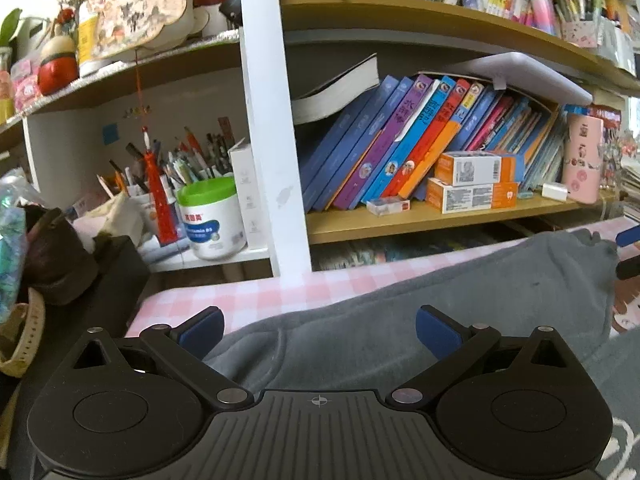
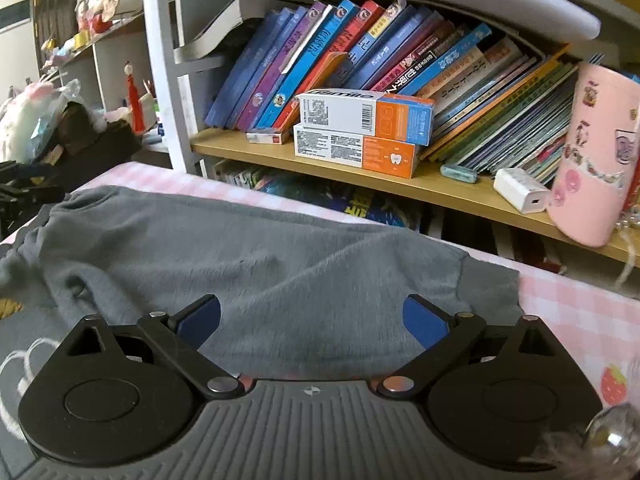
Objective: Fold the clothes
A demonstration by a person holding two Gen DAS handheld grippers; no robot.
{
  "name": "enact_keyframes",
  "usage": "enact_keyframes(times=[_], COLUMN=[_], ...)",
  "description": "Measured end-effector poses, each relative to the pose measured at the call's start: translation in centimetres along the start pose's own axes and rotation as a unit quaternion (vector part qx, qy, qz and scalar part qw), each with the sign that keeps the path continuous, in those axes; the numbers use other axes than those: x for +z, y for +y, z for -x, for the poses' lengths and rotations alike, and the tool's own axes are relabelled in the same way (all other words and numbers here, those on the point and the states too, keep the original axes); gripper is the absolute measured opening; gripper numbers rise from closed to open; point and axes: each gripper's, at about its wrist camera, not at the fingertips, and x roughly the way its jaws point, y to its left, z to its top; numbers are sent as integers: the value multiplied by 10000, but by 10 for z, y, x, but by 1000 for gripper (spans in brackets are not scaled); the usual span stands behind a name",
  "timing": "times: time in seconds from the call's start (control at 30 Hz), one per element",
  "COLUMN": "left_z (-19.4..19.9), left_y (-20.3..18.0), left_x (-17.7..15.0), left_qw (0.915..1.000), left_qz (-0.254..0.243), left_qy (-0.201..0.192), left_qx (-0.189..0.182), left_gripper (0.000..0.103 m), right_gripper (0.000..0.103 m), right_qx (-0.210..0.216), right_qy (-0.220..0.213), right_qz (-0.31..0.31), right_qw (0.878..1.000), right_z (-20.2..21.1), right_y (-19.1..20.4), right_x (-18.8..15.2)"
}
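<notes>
A grey fleece garment [image 1: 420, 304] lies spread on the pink checked tablecloth [image 1: 248, 296]. My left gripper [image 1: 320, 330] hovers just over its near left part, jaws wide apart, nothing between the blue pads [image 1: 436, 334]. In the right wrist view the same garment [image 2: 248, 252] stretches from a bunched end at the left to a ribbed cuff [image 2: 492, 284] at the right. My right gripper [image 2: 312, 320] stands open above its near edge, holding nothing. A white line print shows on the cloth at the lower left [image 2: 28, 360]. The right gripper's fingertips [image 1: 628, 236] peek in at the left view's far right edge.
A wooden bookshelf [image 2: 400, 186] with leaning books and stacked orange-white boxes [image 2: 360, 132] runs along the table's far side. A pink tumbler [image 2: 592, 152] stands at its right. A white upright post [image 1: 272, 120], a pen pot and a green-lidded tub [image 1: 210, 220] are at the left, beside dark bags [image 1: 60, 264].
</notes>
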Motion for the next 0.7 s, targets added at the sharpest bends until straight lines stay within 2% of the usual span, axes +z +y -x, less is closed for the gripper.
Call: enact_keyframes(times=[0.3, 0.47, 0.57, 0.7], left_z=[-32, -48, -54, -65], left_y=[-3, -5, -2, 8], left_x=[4, 5, 6, 11], left_qw=[9981, 9934, 9919, 9955], left_qz=[-572, -1065, -1201, -877], left_qy=[208, 400, 397, 365], left_qx=[82, 112, 80, 3], left_gripper=[103, 103, 103, 102], right_gripper=[98, 98, 97, 95], right_qx=[-212, -355, -385, -376], right_qy=[207, 322, 358, 339], right_qz=[420, 789, 867, 664], right_qw=[9987, 9957, 9948, 9965], right_z=[-37, -49, -56, -69], right_y=[-15, -26, -36, -52], right_x=[14, 22, 26, 33])
